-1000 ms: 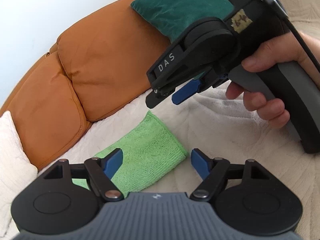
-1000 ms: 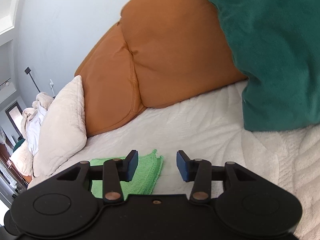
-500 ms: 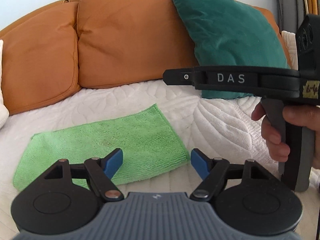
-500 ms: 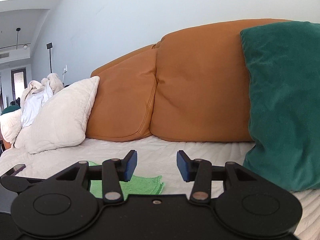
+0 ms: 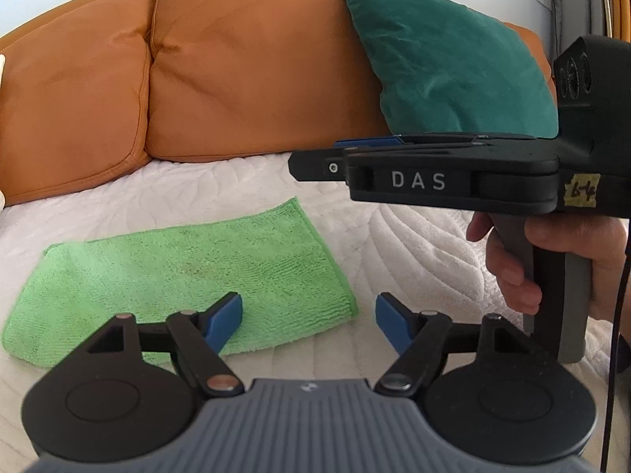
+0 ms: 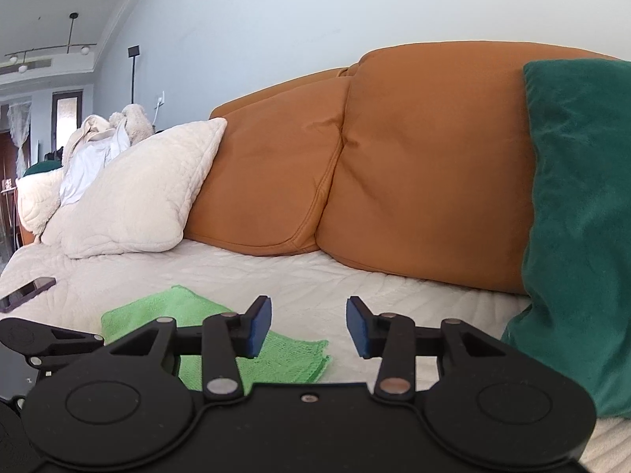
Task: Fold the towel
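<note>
A green towel (image 5: 185,272) lies folded flat in a rectangle on the white quilted cover (image 5: 414,244). My left gripper (image 5: 307,321) hovers over the towel's near right corner, open, with nothing between its blue pads. In the right wrist view the towel (image 6: 173,307) lies low and to the left. My right gripper (image 6: 308,325) is above the cover to the right of the towel. Its jaws are closing with nothing between them. A hand (image 5: 512,272) holds that right gripper (image 5: 315,161) level in the air, seen side-on in the left wrist view.
Orange sofa back cushions (image 5: 236,79) run along the rear. A dark green pillow (image 5: 453,63) leans at the right and a cream pillow (image 6: 138,197) at the left. A dark phone (image 6: 27,293) lies on the cover left of the towel.
Both grippers have rolled from a tilt to level, so the sofa and towel now look horizontal. The right gripper's jaws stand slightly narrower. The towel has not moved.
</note>
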A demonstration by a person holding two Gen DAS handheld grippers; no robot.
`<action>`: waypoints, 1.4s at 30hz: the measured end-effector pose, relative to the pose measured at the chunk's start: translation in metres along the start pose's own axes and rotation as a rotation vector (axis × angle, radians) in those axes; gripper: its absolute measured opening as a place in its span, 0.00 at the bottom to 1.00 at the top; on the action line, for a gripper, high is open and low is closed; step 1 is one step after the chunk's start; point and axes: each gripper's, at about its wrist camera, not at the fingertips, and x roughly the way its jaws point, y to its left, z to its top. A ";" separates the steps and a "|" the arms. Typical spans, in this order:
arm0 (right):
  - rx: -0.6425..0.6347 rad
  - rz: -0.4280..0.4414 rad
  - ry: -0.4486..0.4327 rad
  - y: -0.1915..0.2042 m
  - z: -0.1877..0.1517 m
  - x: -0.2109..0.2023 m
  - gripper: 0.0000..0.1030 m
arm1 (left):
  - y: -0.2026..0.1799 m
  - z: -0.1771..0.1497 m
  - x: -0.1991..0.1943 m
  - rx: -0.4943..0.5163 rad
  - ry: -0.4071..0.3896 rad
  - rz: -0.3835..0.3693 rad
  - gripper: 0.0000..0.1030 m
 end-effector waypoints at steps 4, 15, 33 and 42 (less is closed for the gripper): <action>-0.034 0.064 0.046 -0.006 0.001 0.007 0.37 | 0.000 -0.001 0.000 -0.020 -0.003 -0.010 0.75; -0.114 0.174 0.196 -0.022 0.001 0.033 0.34 | -0.005 -0.001 0.002 -0.012 0.001 0.011 0.65; -0.129 0.187 0.235 -0.022 -0.001 0.037 0.33 | -0.009 -0.001 -0.003 0.024 -0.022 0.006 0.61; -0.131 0.205 0.259 -0.025 -0.002 0.041 0.33 | -0.007 0.000 -0.002 0.004 -0.004 0.010 0.51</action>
